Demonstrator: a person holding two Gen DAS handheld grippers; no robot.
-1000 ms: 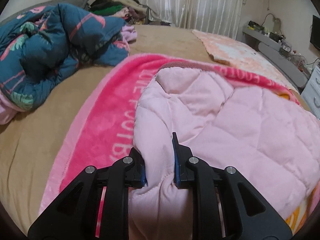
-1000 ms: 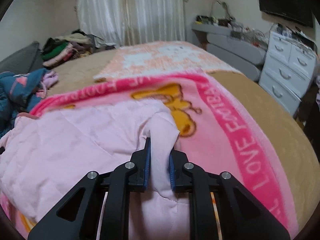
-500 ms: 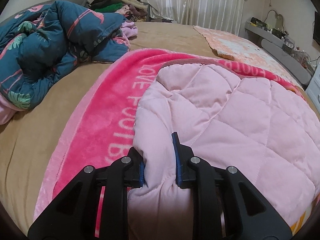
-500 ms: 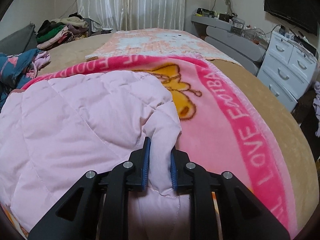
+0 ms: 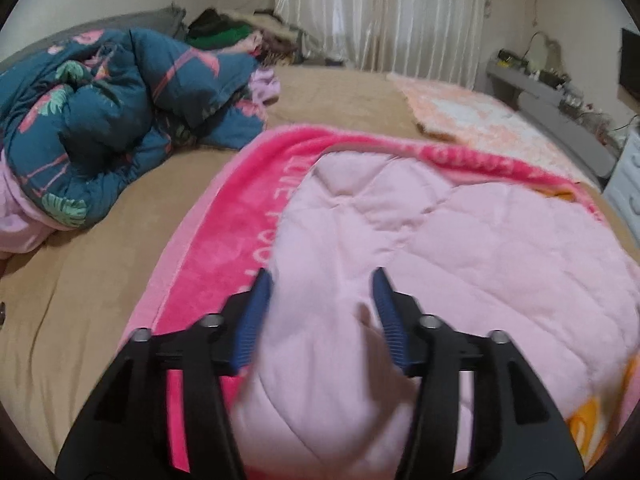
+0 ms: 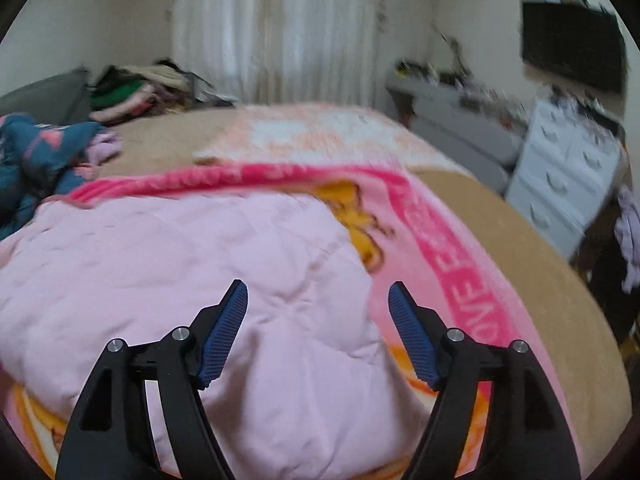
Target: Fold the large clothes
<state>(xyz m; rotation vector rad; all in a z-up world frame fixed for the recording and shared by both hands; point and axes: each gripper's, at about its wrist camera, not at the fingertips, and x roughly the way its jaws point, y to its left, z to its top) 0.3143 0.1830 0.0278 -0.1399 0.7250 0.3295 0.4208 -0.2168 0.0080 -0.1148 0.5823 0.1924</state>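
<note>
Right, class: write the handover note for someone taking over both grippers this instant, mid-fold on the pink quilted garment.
Left gripper: jaws opening, pads off the pink quilted garment, whose near edge lies loose between them.
Right gripper: jaws opening too, nothing gripped; the garment's other near corner sits under it.
Garment lies doubled over on the pink blanket spread on the bed.
Done: one fold laid down and let go.
Left: probably smooth it, then fold again to a smaller packet. The teal floral bedding heaped to the left looks untouched.
</note>
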